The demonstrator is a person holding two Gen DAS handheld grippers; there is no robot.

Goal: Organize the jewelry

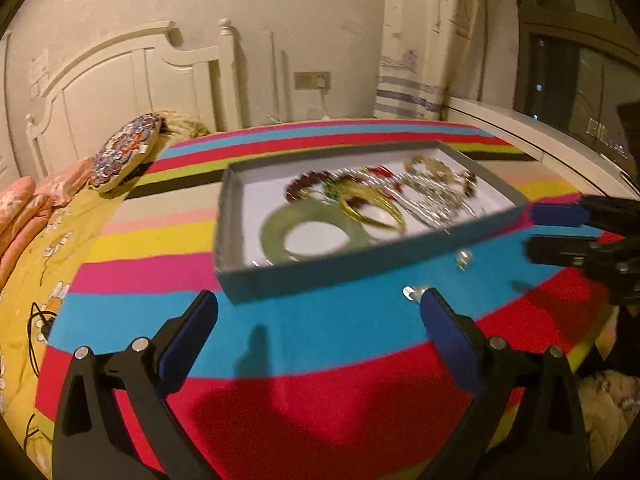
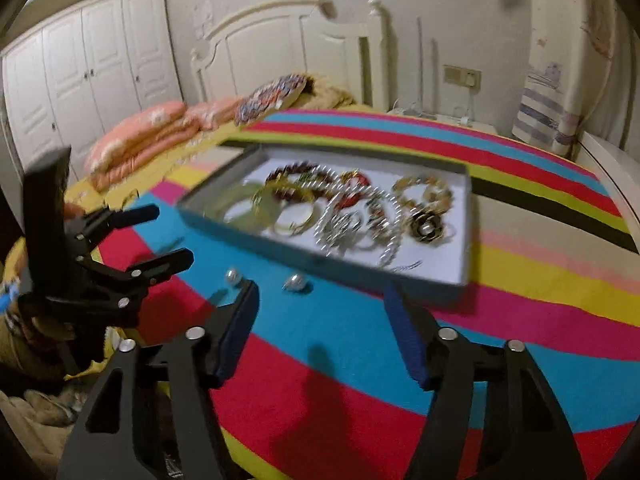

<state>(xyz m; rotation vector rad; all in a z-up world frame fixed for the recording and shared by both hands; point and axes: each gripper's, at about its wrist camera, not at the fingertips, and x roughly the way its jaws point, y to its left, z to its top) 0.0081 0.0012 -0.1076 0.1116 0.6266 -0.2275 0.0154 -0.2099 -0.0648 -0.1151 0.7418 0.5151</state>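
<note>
A shallow grey tray with a white floor sits on the striped cloth. It holds a green jade bangle, a gold bangle, a red bead bracelet, a silver bead necklace and other tangled pieces. Two pearl earrings lie on the blue stripe just in front of the tray. My left gripper is open and empty, short of the tray's near wall. My right gripper is also open, with nothing between its pads, its tips close to the pearls.
The striped cloth covers a bed with a yellow sheet, pink pillows and a round patterned cushion. Behind it stand a white headboard, a wardrobe, a curtain and a window ledge.
</note>
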